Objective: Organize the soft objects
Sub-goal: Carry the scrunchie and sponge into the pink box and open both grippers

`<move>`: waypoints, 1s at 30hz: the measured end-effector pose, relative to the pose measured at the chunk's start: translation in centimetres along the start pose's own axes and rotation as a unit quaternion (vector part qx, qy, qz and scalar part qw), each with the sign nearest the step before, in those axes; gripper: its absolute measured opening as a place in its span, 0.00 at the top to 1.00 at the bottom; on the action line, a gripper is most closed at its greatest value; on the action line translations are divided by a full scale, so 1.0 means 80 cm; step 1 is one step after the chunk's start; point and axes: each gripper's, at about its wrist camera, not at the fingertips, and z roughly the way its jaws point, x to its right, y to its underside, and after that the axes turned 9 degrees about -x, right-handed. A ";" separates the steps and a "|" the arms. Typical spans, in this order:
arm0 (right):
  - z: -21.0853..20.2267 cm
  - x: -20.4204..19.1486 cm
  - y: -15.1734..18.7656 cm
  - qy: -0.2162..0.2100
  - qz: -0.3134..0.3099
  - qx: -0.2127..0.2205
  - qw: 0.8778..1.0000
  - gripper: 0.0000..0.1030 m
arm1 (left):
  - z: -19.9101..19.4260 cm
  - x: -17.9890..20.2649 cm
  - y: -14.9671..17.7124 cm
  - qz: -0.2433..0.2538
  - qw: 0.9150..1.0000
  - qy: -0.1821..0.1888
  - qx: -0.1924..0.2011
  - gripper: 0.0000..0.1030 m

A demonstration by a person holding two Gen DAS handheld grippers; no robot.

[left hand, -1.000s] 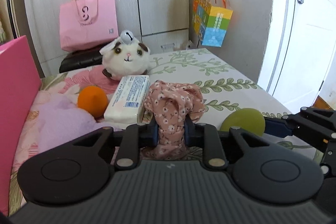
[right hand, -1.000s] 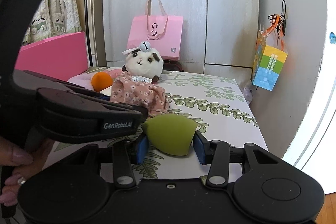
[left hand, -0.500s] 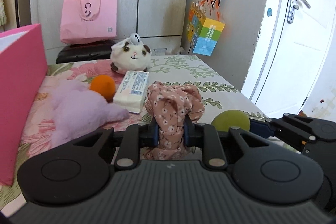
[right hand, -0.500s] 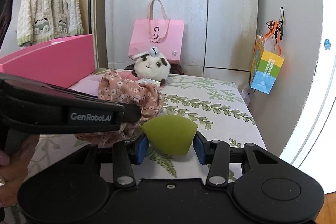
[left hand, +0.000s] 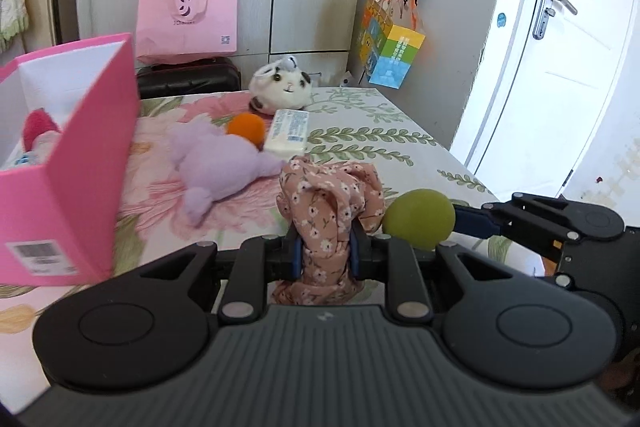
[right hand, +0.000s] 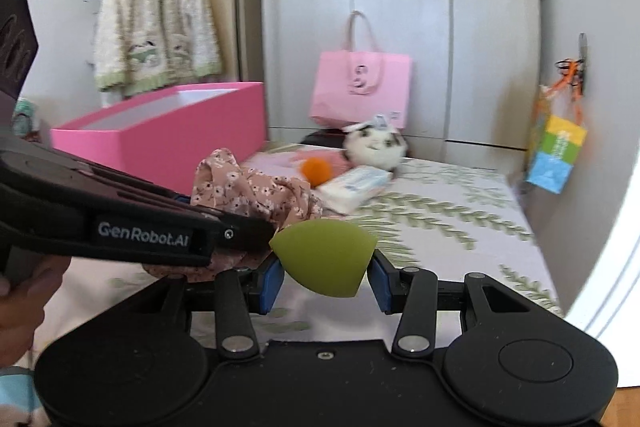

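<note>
My left gripper (left hand: 324, 251) is shut on a pink floral cloth (left hand: 332, 195), held above the bed; the cloth also shows in the right wrist view (right hand: 252, 187). My right gripper (right hand: 324, 279) is shut on a green teardrop sponge (right hand: 326, 255), which also shows in the left wrist view (left hand: 418, 213) just right of the cloth. An open pink box (left hand: 72, 167) stands at the left with a soft toy inside. A purple plush (left hand: 216, 167), an orange ball (left hand: 246, 127), a white tissue pack (left hand: 288, 129) and a white hamster plush (left hand: 280, 89) lie on the bed.
The floral bedspread (left hand: 380, 139) ends at the right near a white door (left hand: 560, 47). A pink tote bag (left hand: 186, 17) sits on a black case by the wardrobe. A colourful bag (left hand: 390, 57) hangs on the wall. A cardigan (right hand: 156, 35) hangs at the left.
Both grippers have risen and pulled back toward the left with their loads. The pink box's open top and the purple plush have come into fuller view.
</note>
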 end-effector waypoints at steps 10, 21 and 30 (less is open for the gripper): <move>-0.037 -0.044 -0.017 -0.080 -0.026 -0.006 0.996 0.51 | -0.063 -0.050 0.015 -0.002 0.998 0.016 -0.053 0.80; -0.031 -0.087 -0.064 -0.142 -0.064 -0.052 0.986 0.51 | -0.108 -0.109 0.030 -0.033 0.996 0.035 -0.081 0.80; -0.029 -0.128 -0.122 -0.188 -0.111 -0.052 0.975 0.51 | -0.155 -0.160 0.000 -0.039 0.998 0.019 -0.046 0.80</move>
